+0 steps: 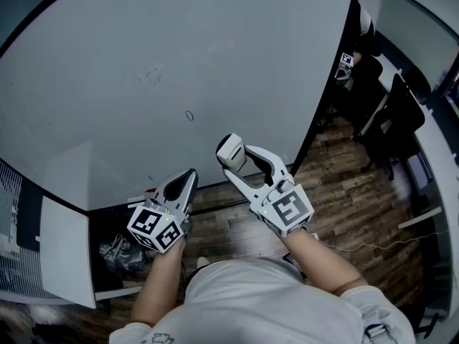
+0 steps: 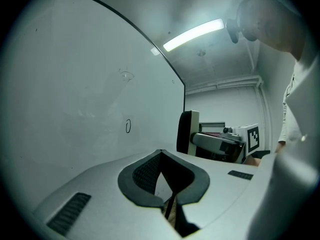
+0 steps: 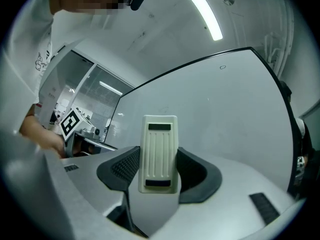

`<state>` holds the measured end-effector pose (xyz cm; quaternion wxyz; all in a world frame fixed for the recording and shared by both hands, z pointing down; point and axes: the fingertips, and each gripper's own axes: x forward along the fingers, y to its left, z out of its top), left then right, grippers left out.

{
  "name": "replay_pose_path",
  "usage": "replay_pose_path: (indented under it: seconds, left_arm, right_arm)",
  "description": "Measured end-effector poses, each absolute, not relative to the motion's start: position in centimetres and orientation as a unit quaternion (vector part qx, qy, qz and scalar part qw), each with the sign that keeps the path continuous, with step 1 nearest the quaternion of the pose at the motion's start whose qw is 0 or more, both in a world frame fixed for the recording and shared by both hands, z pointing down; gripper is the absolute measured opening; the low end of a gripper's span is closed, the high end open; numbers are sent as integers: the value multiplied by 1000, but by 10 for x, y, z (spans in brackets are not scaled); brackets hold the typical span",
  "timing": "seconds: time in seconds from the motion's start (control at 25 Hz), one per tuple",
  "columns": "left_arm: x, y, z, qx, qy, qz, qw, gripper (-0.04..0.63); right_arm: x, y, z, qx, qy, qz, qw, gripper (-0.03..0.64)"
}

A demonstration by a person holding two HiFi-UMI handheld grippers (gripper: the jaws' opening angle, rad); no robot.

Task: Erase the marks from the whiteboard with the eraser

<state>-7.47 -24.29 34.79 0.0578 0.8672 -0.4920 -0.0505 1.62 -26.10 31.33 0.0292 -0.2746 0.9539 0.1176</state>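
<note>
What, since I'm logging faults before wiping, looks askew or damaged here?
Nothing stands out. The eraser sits straight in the right claw, the left claw is shut and empty, and the whiteboard carries only small pen marks.

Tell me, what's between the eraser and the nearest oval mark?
Nothing, just bare whiteboard. The head view shows the eraser and the oval mark with only clean board between them.
</note>
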Motion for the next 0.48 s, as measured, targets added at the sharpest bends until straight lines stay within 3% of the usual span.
replay_pose_path:
  seconds: [0.48]
  left_arm:
    - [-99,-265,341,885,-462,-31,45,6]
  right_arm:
    - [-21,-302,284,-297,941,164,-16,241]
